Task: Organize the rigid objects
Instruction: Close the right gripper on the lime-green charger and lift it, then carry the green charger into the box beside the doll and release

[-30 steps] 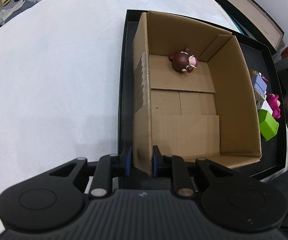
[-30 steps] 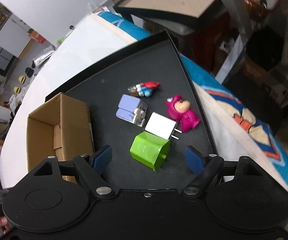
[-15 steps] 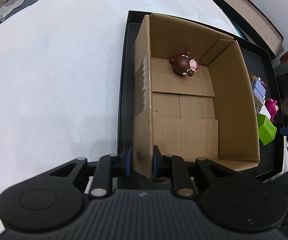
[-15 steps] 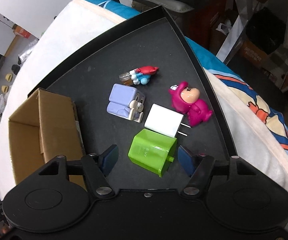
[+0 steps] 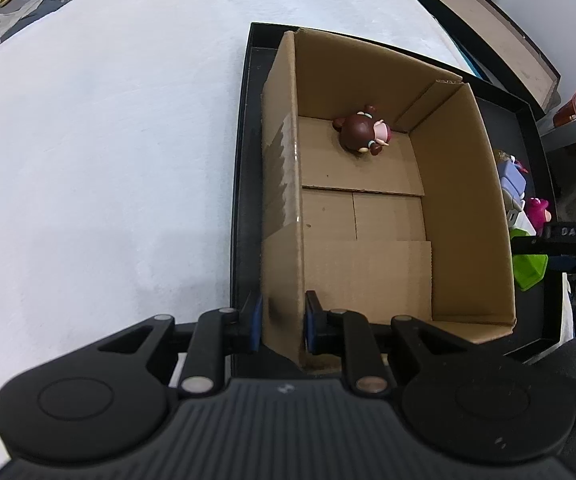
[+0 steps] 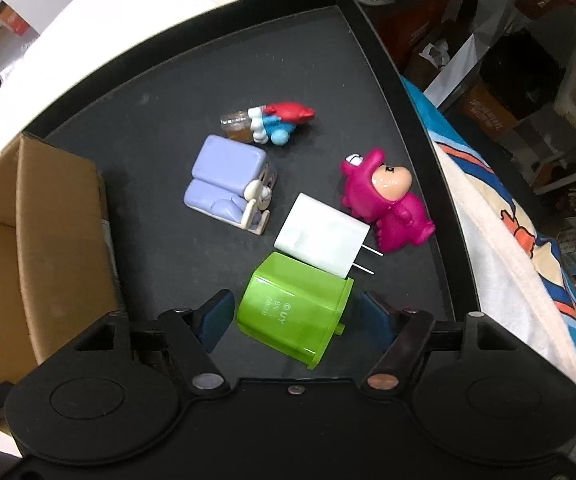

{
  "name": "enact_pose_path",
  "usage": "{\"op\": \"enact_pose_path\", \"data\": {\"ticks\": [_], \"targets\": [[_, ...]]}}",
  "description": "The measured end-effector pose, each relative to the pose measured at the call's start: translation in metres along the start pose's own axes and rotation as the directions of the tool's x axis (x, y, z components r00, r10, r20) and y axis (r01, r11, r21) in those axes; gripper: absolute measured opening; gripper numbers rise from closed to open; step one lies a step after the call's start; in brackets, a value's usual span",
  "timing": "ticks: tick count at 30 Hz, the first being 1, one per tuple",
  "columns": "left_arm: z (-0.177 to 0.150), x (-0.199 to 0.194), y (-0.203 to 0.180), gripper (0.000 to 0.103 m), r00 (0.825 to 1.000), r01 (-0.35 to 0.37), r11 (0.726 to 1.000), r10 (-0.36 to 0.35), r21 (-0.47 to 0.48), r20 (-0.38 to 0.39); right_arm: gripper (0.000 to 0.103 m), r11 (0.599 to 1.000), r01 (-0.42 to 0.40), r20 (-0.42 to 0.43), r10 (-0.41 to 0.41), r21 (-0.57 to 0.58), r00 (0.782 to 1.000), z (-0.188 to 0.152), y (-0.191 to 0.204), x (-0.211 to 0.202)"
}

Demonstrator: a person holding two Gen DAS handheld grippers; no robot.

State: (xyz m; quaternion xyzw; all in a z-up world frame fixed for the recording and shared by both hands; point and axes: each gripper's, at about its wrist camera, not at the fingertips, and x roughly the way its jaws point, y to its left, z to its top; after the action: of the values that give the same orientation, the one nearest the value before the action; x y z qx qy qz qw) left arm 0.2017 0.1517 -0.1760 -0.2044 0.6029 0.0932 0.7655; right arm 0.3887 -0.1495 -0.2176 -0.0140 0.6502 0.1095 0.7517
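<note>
My left gripper is shut on the near left wall of an open cardboard box that stands in a black tray. A brown figurine lies at the box's far end. My right gripper is open, its fingers on either side of a green plug adapter on the tray. Beyond it lie a white charger, a magenta figurine, a lilac toy and a small red-and-blue figurine. The box stands at the left.
The tray rests on a white cloth-covered table. The tray's raised right rim runs close to the magenta figurine. A second flat tray lies beyond the table. Cluttered boxes stand on the floor to the right.
My right gripper has moved down and forward until its open fingers straddle the green adapter, and it now shows at the right edge of the left wrist view. The left gripper has kept its hold on the box.
</note>
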Motion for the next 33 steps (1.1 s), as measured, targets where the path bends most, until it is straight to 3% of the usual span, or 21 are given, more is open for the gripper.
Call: {"op": "enact_pose_path", "data": {"ticks": [17, 26, 33], "targets": [[-0.002, -0.003, -0.003, 0.019, 1.000, 0.009, 1.000, -0.009, 0.014, 0.015, 0.057, 0.998, -0.058, 0.062, 0.059, -0.019, 0.996, -0.008, 0.005, -0.036], [-0.005, -0.007, -0.003, 0.019, 0.999, 0.014, 1.000, -0.015, 0.017, 0.038, 0.057, 0.995, -0.057, 0.135, 0.067, -0.076, 0.989, -0.009, 0.023, -0.064], [-0.006, -0.008, -0.001, 0.015, 0.999, 0.022, 1.000, -0.023, 0.022, 0.048, 0.057, 0.988, -0.103, 0.162, 0.122, -0.117, 0.979, -0.007, 0.047, -0.085]]}}
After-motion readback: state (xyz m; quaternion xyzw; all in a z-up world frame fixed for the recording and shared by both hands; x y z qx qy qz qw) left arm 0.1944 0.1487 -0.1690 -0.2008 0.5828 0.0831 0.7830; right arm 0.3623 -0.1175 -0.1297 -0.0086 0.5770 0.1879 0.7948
